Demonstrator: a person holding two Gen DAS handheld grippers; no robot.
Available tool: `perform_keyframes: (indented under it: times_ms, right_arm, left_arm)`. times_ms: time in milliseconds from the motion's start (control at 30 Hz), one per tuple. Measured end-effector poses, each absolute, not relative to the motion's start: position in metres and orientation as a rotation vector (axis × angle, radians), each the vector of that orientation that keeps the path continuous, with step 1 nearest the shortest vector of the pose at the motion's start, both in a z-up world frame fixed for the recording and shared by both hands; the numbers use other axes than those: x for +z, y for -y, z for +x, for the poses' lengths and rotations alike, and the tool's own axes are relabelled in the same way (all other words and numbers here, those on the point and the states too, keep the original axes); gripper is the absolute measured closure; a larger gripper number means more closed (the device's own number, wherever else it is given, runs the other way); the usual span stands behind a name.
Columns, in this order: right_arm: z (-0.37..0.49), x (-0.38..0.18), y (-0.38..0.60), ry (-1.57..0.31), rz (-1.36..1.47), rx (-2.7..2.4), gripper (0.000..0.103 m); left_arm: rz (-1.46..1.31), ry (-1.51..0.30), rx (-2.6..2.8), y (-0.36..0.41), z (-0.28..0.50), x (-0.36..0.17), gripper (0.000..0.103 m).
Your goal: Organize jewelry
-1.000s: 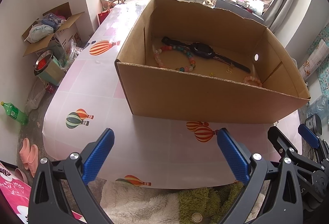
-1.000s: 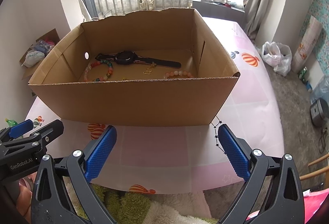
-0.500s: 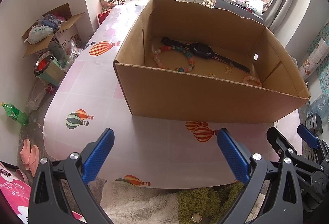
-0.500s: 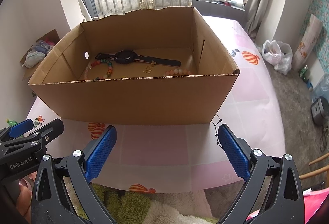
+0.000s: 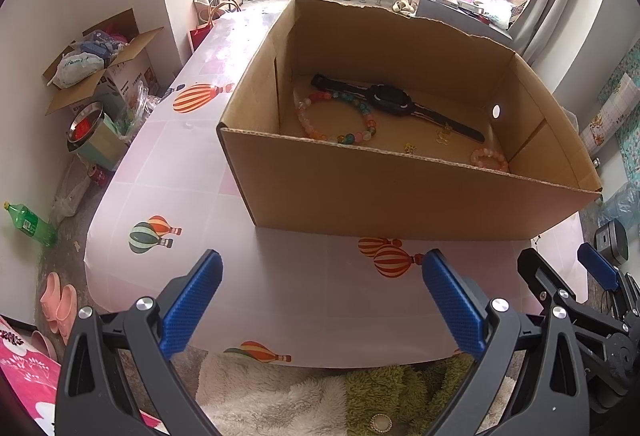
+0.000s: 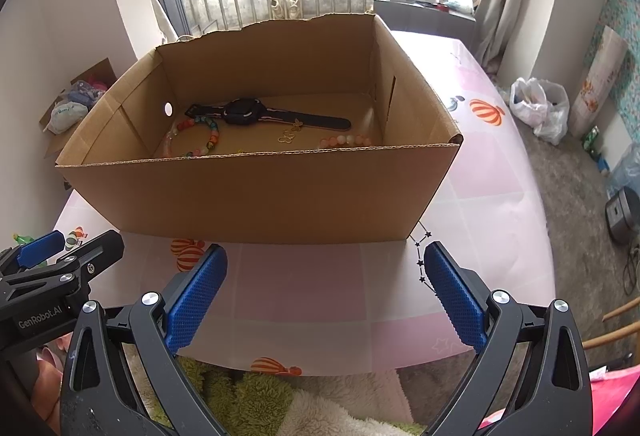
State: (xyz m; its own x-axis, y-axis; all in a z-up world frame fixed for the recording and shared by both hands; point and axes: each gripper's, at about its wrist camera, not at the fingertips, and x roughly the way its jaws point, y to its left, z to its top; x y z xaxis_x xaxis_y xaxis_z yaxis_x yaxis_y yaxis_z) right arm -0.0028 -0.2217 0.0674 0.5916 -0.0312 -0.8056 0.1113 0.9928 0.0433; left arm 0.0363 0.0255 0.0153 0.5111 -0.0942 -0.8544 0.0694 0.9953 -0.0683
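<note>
An open cardboard box (image 5: 400, 196) (image 6: 260, 196) stands on the pink balloon-print table. Inside lie a black watch (image 5: 394, 104) (image 6: 248, 112), a multicoloured bead bracelet (image 5: 340, 116) (image 6: 200, 136), a pink bead bracelet (image 5: 490, 159) (image 6: 346, 141) and small gold pieces (image 5: 443, 134) (image 6: 290, 132). My left gripper (image 5: 322, 296) hovers open over the table's near edge, in front of the box, nothing between its blue pads. My right gripper (image 6: 324, 292) is open too, likewise short of the box. Each gripper shows at the edge of the other's view.
A fluffy white and green rug (image 5: 320, 396) lies below the table's near edge. Left of the table are an open carton of clutter (image 5: 100, 56), a metal bowl (image 5: 84, 124), a green bottle (image 5: 28, 222) and pink slippers (image 5: 58, 300). Bags (image 6: 540, 108) sit on the floor at the right.
Almost nothing: the views drift very slightly relative to the box. Both grippers stay open and the jewelry has not moved.
</note>
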Motion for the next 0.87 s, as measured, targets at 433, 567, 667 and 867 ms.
perform_keyframes:
  times_ms: [433, 567, 667, 867]
  right_arm:
    - [-0.0033, 0.0673, 0.2233, -0.936, 0.097, -0.083, 0.008]
    - [-0.0034, 0.0669, 0.2238, -0.939, 0.103, -0.086, 0.008]
    - [-0.0034, 0.0665, 0.2237, -0.94, 0.106, -0.088, 0.008]
    - [-0.0033, 0.0663, 0.2241, -0.94, 0.106, -0.088, 0.008]
  left_arm:
    - [-0.024, -1.029, -0.098, -0.0241, 0.036, 0.0152, 0.006]
    - [-0.02, -1.027, -0.098, -0.0231, 0.0358, 0.016, 0.006]
    - [-0.016, -1.026, -0.098, -0.0216, 0.0356, 0.0166, 0.006]
    - [-0.017, -1.029, -0.096, -0.0222, 0.0354, 0.016, 0.006]
